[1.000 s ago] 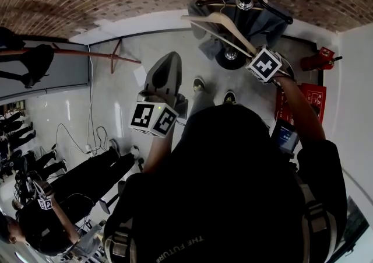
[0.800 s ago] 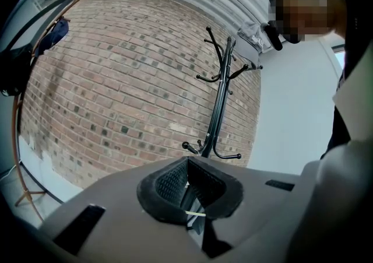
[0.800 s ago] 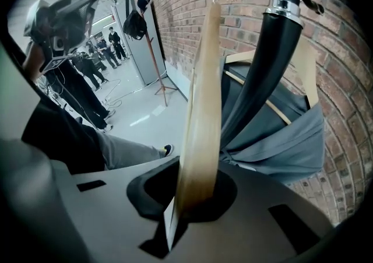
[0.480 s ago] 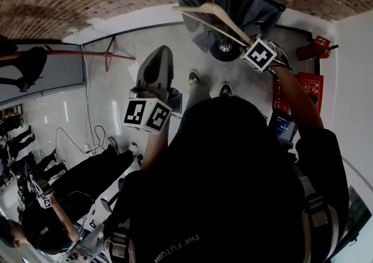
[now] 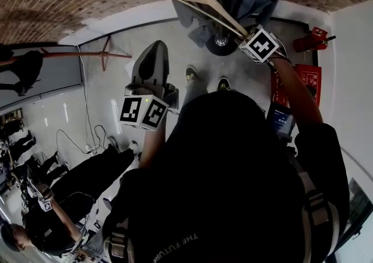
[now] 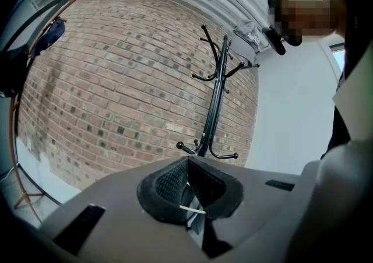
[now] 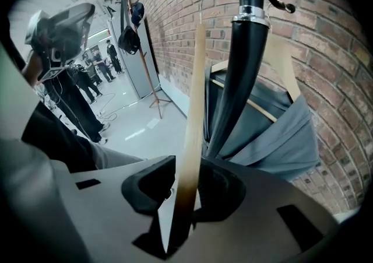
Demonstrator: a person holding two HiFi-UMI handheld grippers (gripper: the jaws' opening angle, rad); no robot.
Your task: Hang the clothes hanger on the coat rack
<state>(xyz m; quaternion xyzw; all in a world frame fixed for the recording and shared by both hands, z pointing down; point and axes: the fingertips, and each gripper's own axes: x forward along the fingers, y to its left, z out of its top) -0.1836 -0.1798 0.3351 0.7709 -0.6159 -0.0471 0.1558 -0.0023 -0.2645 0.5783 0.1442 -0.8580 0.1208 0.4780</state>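
Pale wooden hanger [image 7: 192, 110] on black coat rack [image 7: 245, 81]

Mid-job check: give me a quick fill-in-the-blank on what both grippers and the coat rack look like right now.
1. The right gripper is shut on a bare ___ hanger.
2. The left gripper has its jaws together and holds ___.
3. A ___ garment hangs on the black coat rack.
4. The wall behind the rack is made of ___.

Missing words: wooden; nothing; grey; brick
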